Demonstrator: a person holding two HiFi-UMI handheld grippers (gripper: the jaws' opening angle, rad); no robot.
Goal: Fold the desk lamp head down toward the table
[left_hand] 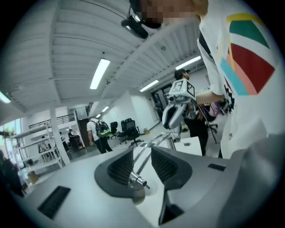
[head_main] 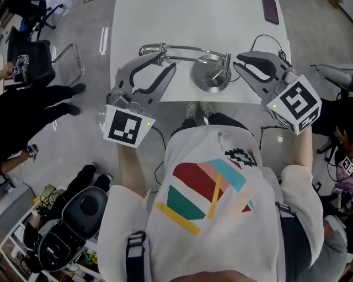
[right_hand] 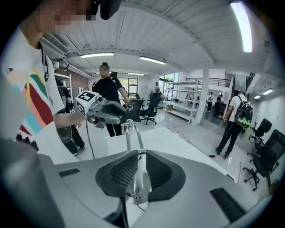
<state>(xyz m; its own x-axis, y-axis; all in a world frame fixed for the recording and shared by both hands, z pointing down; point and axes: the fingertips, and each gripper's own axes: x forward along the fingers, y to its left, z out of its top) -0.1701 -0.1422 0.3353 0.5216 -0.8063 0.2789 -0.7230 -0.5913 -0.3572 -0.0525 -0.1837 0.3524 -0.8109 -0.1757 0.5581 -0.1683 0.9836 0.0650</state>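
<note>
The metal desk lamp (head_main: 185, 53) lies folded low on the white table (head_main: 143, 22), its thin arms level above the round base (head_main: 209, 76). My left gripper (head_main: 168, 59) sits at the arms' left end. In the left gripper view it (left_hand: 142, 167) is open, and the rod's tip (left_hand: 138, 180) lies between the ribbed pads without being pressed. My right gripper (head_main: 236, 60) is at the lamp's right-hand joint (head_main: 226, 61) over the base. In the right gripper view it (right_hand: 139, 169) is shut on the shiny arm (right_hand: 136, 178), which runs on away from the jaws.
A dark flat object (head_main: 270, 11) lies at the table's far right, and a black cable (head_main: 265, 38) loops behind the right gripper. A person in black (head_main: 33, 104) and a chair frame (head_main: 74, 60) are on the left. Equipment (head_main: 77, 220) crowds the floor below.
</note>
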